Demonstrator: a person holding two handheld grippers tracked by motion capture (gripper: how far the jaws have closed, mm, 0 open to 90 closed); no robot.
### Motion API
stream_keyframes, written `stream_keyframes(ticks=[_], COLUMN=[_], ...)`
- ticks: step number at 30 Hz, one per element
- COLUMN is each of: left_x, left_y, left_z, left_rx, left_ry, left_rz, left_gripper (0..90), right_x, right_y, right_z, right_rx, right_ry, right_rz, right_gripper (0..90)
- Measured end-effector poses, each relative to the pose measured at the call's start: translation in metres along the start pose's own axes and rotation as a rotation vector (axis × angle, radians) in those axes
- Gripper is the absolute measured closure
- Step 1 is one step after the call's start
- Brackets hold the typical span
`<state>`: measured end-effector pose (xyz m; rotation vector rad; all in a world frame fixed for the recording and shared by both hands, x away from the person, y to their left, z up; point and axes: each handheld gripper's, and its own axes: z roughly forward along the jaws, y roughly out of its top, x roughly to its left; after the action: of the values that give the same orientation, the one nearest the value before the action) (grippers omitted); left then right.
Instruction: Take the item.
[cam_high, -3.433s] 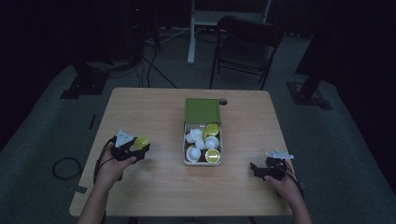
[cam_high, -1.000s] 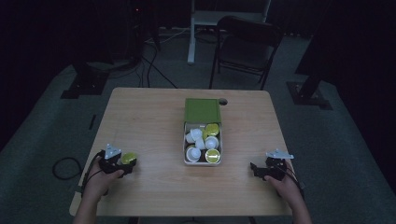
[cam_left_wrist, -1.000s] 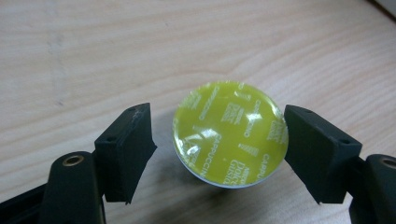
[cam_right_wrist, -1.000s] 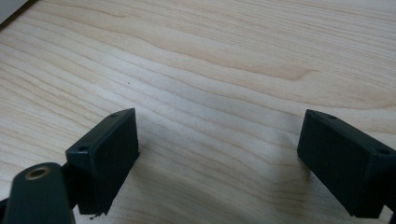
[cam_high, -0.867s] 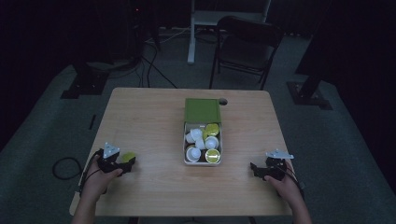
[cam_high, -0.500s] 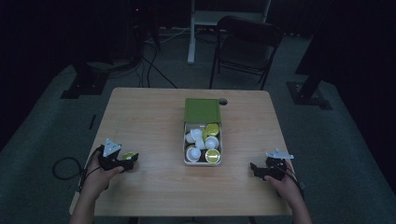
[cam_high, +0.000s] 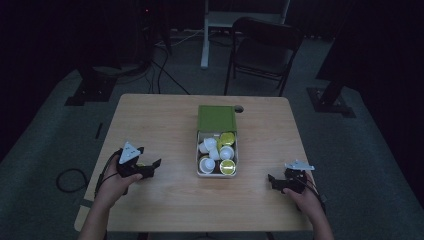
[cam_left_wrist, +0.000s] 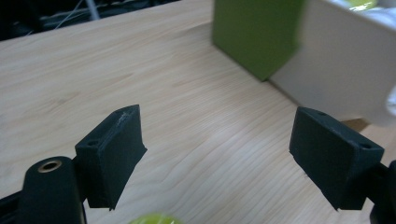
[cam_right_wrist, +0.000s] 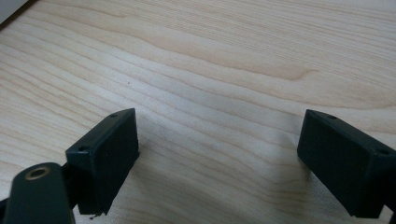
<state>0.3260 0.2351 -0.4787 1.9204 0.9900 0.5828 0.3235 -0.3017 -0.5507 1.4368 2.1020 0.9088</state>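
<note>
- Left claw (cam_high: 152, 167) at lower left of the high view, gripped by a hand (cam_high: 116, 181), jaws spread wide with bare wood between them in the left gripper view (cam_left_wrist: 217, 158).
- Yellow-green capsule (cam_left_wrist: 154, 219) peeking up at the bottom edge of the left gripper view, just behind the spread jaws, not clamped; barely visible under the claw in the high view, resting on the tabletop (cam_high: 165, 120).
- White tray (cam_high: 199, 170) at centre of the high view, well apart from both claws, with white cups (cam_high: 207, 164) and yellow-lidded capsules (cam_high: 227, 167) inside.
- Green lid (cam_high: 216, 118) lying against the tray's far end, toward the upper middle of the frame; seen as a green slab (cam_left_wrist: 254, 35) at the top of the left gripper view beside the tray's white wall (cam_left_wrist: 345, 70).
- Right claw (cam_high: 272, 181) at lower right of the high view, held by the other hand (cam_high: 306, 197), low over the wood, jaws likewise spread apart with plain wood grain between them in the right gripper view (cam_right_wrist: 219, 154).
- Dark chair (cam_high: 262, 47) beyond the tabletop at top centre of the high view.
</note>
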Motion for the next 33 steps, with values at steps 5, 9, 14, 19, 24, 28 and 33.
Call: stream_keyframes(ticks=[5, 9, 14, 19, 24, 28, 33], left_x=[-0.009, -0.014, -0.023, -0.032, -0.041, -0.048, -0.052], left_y=[0.005, 0.007, 0.009, 0.009, 0.008, 0.008, 0.008], left_z=[0.007, 0.009, 0.014, 0.021, 0.028, 0.032, 0.035], left_rx=[-0.003, -0.004, -0.004, 0.016, 0.045, 0.076, 0.1], left_ry=[-0.033, -0.055, -0.101, -0.136, -0.173, -0.187, -0.198], left_rz=[0.032, 0.049, 0.091, 0.119, 0.155, 0.19, 0.198], left_gripper=[18.0, 18.0, 18.0, 18.0, 18.0, 18.0, 18.0], right_x=[0.0, 0.0, 0.0, 0.0, 0.0, 0.0, 0.0], right_y=[0.0, 0.0, 0.0, 0.0, 0.0, 0.0, 0.0], right_z=[0.0, 0.0, 0.0, 0.0, 0.0, 0.0, 0.0], right_rx=[0.0, 0.0, 0.0, 0.0, 0.0, 0.0, 0.0], right_ry=[0.0, 0.0, 0.0, 0.0, 0.0, 0.0, 0.0], right_rz=[0.0, 0.0, 0.0, 0.0, 0.0, 0.0, 0.0], right_gripper=[11.9, 11.9, 11.9, 11.9, 11.9, 11.9, 11.9])
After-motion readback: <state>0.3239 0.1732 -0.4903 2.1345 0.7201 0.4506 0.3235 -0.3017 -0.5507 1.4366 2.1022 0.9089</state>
